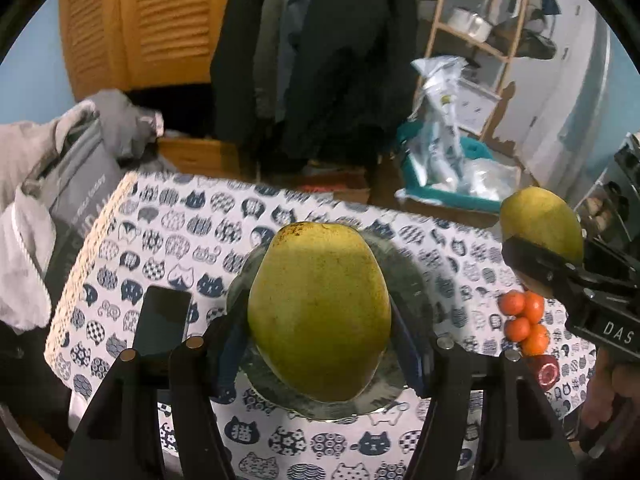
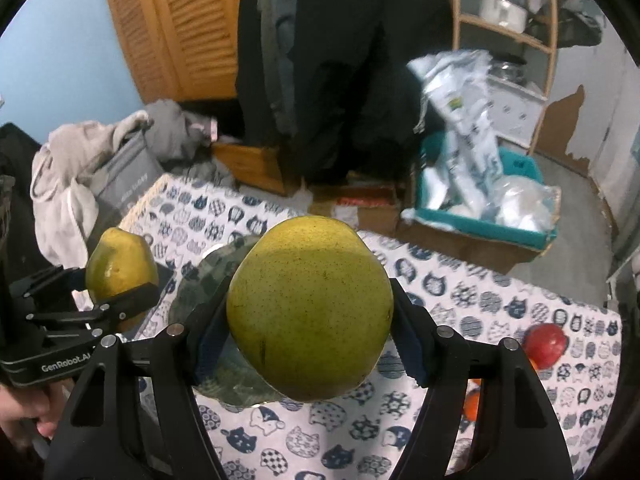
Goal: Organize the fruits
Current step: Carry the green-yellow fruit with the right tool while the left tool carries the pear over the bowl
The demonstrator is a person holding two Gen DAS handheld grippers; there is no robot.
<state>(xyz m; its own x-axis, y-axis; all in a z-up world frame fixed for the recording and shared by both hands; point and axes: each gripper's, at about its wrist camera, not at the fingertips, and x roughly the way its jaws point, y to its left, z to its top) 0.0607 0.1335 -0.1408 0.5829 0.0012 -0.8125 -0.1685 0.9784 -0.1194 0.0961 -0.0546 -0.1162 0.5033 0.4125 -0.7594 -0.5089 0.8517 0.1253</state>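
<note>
A: Left tool [image 1: 320, 344] state?

B: Clamped on a large yellow-green pear [image 1: 320, 308], blue pads pressing both flanks. The pear hangs above a dark round glass plate [image 1: 404, 280] near the middle of the surface.

A: Right tool [image 2: 310, 344]?

B: Same. It grips a second yellow-green pear [image 2: 310, 312], speckled skin, pads on both sides. It is also held off the surface, over the near-right rim of that plate [image 2: 192, 292] as the right wrist view shows it.

A: Surface?

B: White cloth with a navy cat-face print [image 1: 172, 236]. A flat black phone-like slab [image 1: 164, 320] lies left of the plate.

A: Other fruit?

B: A cluster of small orange tangerines [image 1: 524, 320] lies toward the right edge. Just beside them on the near side is a red round fruit [image 2: 546, 344]. All of it rests on the cloth, apart from the plate.

A: Do the tools see each other?

B: Yes. The left view catches the right tool [image 1: 560, 256] with its pear [image 1: 540, 224] at frame right. The right view catches the left tool [image 2: 120, 300] with its pear [image 2: 120, 264] at frame left. A hand [image 2: 24, 408] shows on the left handle.

A: Beyond the far edge?

B: Dark hanging coats [image 1: 320, 60], an orange louvred door [image 1: 140, 20], and a teal bin of plastic bags [image 2: 480, 200] on the floor.
</note>
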